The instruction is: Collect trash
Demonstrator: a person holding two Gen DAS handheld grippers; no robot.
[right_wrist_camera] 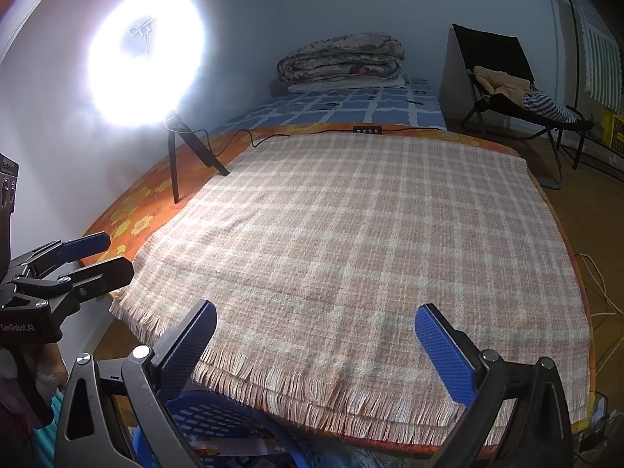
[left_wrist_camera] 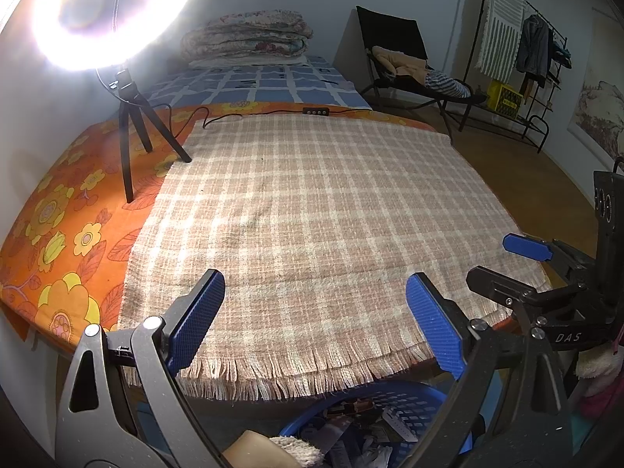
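We hold both grippers wide and empty over the near edge of the worktop. The left gripper point(left_wrist_camera: 316, 319) and right gripper point(right_wrist_camera: 316, 347) hang side by side above the fringed plaid cloth point(left_wrist_camera: 312, 214), which lies bare. Below that fringe sits the blue basket point(left_wrist_camera: 409, 401) — trash point(left_wrist_camera: 351, 425) lies inside it. A lit ring light point(left_wrist_camera: 113, 11) stands at the far left on its tripod.

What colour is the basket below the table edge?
Blue, the perforated basket holding trash; clearest in the left wrist view.
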